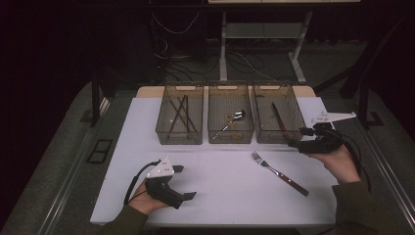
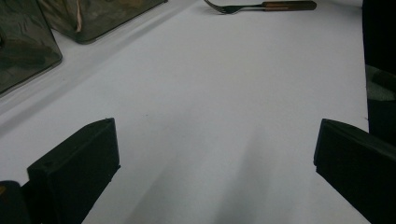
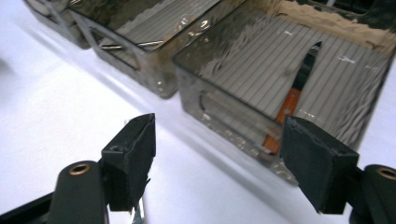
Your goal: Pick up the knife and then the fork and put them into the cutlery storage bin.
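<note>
High view: wooden-handled metal fork (image 1: 279,173) flat beside spread, empty right gripper (image 1: 296,139).

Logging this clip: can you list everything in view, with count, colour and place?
Table: one, white top, in the middle of the high view.
Bins: three, clear smoky brown, side by side along the table's far edge.
Sticks: several, dark and thin, in the left bin.
Small utensils: a few, metal, in the middle bin; too small to tell which.
Knife: one, dark blade with orange-brown handle, in the right bin.
Fork: one, metal with brown handle, on the table before the right bin.
Left gripper: one, black, near the table's front left, jaws open, nothing between.
Right gripper: one, black, beside the right bin, jaws open, nothing between.
</note>
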`<state>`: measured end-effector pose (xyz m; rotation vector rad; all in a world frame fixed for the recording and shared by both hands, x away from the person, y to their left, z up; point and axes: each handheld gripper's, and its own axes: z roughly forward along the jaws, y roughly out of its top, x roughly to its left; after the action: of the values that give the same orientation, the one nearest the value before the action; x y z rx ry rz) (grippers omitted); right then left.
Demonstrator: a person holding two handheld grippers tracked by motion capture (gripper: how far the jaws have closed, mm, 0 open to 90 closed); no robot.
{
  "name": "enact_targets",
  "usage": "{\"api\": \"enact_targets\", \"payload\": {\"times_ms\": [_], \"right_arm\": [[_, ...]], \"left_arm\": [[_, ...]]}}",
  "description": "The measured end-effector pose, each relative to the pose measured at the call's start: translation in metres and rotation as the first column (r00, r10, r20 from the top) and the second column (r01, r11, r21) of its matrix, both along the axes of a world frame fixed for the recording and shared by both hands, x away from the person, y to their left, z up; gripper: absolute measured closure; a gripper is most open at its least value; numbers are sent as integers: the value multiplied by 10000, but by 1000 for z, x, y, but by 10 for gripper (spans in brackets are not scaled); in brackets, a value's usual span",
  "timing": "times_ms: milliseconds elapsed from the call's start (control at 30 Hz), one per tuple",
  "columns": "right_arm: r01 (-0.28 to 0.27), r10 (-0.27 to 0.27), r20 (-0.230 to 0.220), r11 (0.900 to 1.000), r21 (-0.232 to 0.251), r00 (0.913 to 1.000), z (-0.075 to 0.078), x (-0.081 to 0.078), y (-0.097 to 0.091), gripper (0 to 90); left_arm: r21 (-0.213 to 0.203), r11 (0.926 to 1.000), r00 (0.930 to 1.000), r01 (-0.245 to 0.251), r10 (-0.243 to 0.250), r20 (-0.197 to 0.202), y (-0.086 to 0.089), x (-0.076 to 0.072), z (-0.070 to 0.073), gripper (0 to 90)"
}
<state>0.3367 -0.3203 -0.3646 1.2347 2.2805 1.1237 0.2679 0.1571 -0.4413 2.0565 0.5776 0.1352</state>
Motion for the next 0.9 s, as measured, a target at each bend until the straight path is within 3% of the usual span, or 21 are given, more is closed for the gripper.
{"api": "enact_targets", "payload": {"times_ms": [233,567,667,767,900], "right_arm": [[-356,357,-188,9994,34,9992,-12,-16,3,268],[-996,920,-877,9912,-874,9919,-32,-36,9,272],[-1189,1020,-1264,9838,-1341,9867,-37,-39,13,291],[-1562,1257,-1667,9702,-1851,9780,-39,-40,19,313],[-1922,1400,-2320,9562,-2205,9626,-42,-38,26,346]], "left_arm": [[-7,10000,10000,6,-6,-3,0,0,0,0],[9,10000,10000,5,-5,-4,0,0,0,0],[21,10000,10000,20,-20,10,0,0,0,0],[14,10000,10000,12,-12,5,0,0,0,0],[15,10000,10000,9,-9,-3,-1,0,0,0]]}}
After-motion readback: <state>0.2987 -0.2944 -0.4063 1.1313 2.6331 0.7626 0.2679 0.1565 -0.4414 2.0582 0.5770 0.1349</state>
